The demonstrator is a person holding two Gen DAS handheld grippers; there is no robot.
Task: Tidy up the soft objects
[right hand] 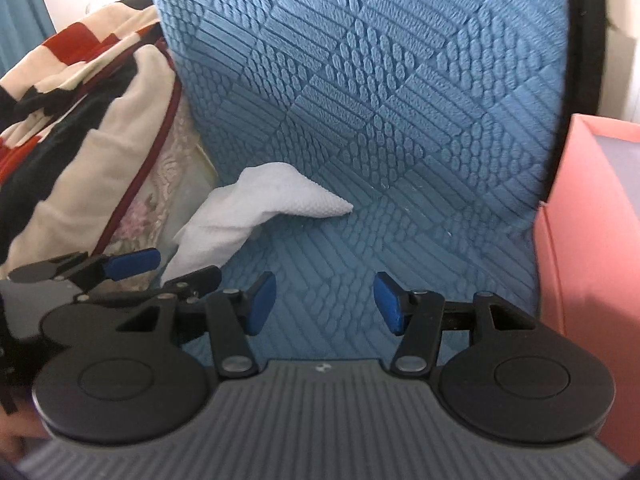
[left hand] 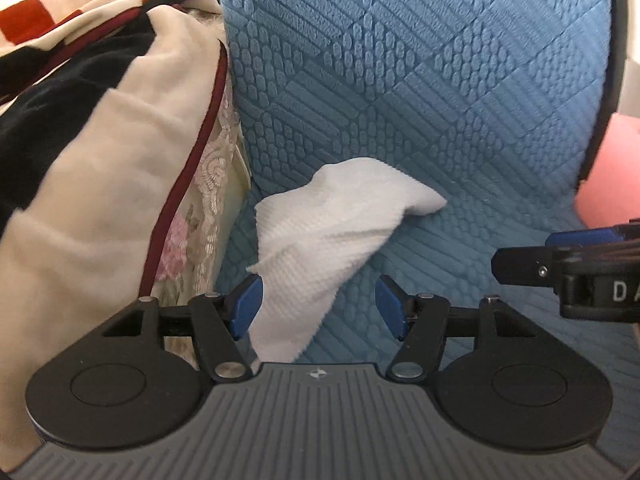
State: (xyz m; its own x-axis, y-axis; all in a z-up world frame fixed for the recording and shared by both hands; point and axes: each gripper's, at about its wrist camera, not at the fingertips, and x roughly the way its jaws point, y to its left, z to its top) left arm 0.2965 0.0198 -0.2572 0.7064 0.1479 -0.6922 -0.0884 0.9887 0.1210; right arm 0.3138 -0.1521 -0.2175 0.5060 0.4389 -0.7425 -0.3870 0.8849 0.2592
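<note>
A white cloth [left hand: 324, 248] with a fine ribbed, waffle-like weave lies crumpled on a blue textured cushion [left hand: 420, 92], which curves up behind it as a seat and back. The cloth is loosely bunched: one corner pokes out to the right as a soft point, while the wider near end spreads flat down the seat. Its left edge sits just beside a heap of soft goods, a cream, black and red blanket [left hand: 92, 128] draped over a lace-trimmed floral fabric [left hand: 192, 220] that presses against the cushion's left side.
</note>
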